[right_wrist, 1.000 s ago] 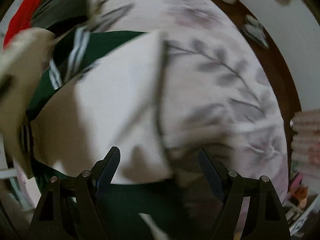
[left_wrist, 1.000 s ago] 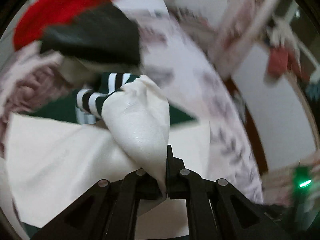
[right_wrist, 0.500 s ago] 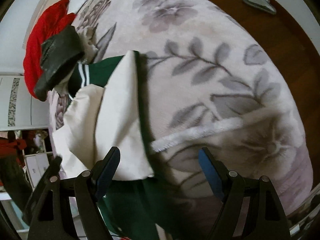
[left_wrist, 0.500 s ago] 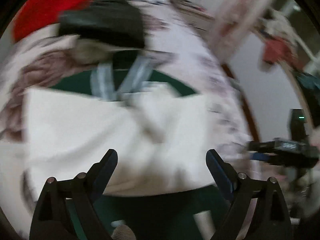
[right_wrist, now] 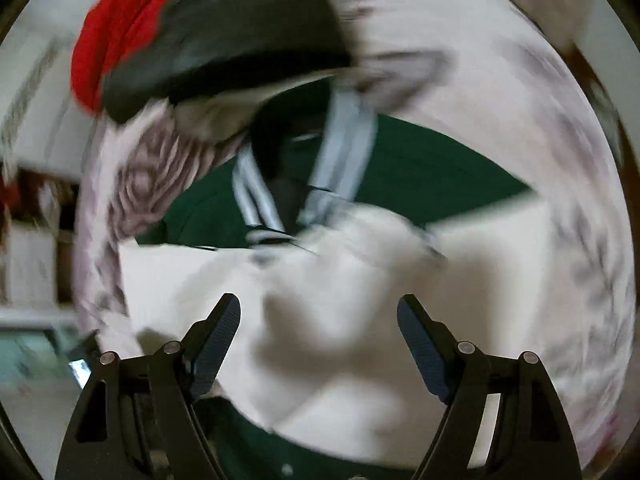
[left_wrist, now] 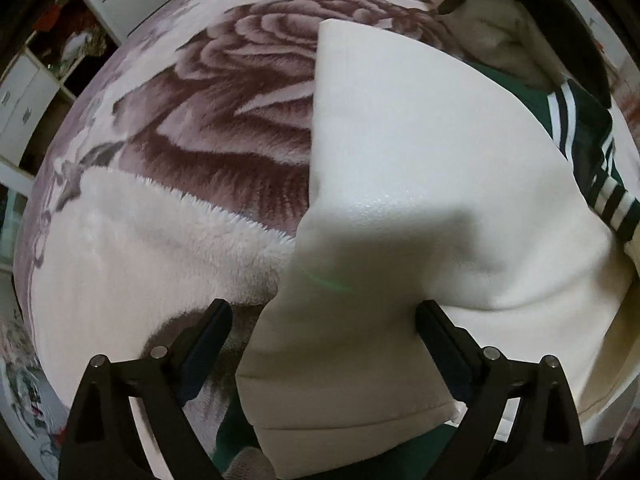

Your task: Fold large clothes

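A green jacket with cream sleeves and striped black-and-white trim lies on a floral blanket. In the left wrist view a folded cream sleeve fills the right half. My left gripper points down over the sleeve's lower end; its jaws are opening, wide apart, and the fingers do not press the cloth. In the blurred right wrist view the jacket's green body and striped collar lie spread out, with both cream sleeves folded across the body. My right gripper hovers open above the cream sleeves, holding nothing.
A black garment and a red one lie piled past the jacket's collar. White cabinets and shelves stand beyond the bed's left edge. Bare blanket stretches to the left of the sleeve in the left wrist view.
My left gripper let go of the cream sleeve, opened wide and swung down over the folded sleeve's end. My right gripper stayed open and swept across, back over the jacket.
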`<state>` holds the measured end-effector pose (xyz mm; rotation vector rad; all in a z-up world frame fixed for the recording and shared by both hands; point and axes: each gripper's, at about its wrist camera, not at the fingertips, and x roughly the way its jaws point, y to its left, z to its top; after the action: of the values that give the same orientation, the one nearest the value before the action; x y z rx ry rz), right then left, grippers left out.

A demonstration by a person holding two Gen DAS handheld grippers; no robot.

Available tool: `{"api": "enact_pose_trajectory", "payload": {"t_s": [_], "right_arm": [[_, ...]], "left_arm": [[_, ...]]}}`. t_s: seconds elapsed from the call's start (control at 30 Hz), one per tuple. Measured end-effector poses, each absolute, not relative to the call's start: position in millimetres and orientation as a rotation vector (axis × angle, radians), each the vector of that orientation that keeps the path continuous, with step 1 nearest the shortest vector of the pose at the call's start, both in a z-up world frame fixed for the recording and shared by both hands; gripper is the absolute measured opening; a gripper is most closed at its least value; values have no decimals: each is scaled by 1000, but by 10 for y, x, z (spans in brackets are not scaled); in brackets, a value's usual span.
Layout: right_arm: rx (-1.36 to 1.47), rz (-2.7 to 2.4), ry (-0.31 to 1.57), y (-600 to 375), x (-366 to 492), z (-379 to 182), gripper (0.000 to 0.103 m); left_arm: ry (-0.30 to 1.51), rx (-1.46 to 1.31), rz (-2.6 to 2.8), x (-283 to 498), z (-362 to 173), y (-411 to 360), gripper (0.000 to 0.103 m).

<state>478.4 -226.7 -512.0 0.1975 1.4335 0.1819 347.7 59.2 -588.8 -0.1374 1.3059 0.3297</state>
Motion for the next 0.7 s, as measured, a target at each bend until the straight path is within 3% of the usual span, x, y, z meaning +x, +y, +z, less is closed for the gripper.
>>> {"api": "enact_pose_trajectory", "payload": {"t_s": [0.1,0.2,0.4,0.5,0.63,0.7], "right_arm": [[-55,165,1501,-1916,4855,-5385,82],[-151,106,1526,-2182,4616,-5436,82],[53,-123,1671,-3599,3728,-5478,82],[223,-227,1638,-4175,3364,-5301,82],[441,-159,1551,-4416,3223,-5104,83],[440,-61,1599,-4294,3194,-5136,83]], "left_arm": [[1303,-176,303,3446,-5886,643,96],[1310,-251,272,3446,-5895,773,96],[1307,-303,233,3361,-5872,796,96],[1287,-304,247,3258,-5749,769,96],[1222,-240,280,3049,-5476,620,96],[1182,-197,322,2956,-5319,560,96]]}}
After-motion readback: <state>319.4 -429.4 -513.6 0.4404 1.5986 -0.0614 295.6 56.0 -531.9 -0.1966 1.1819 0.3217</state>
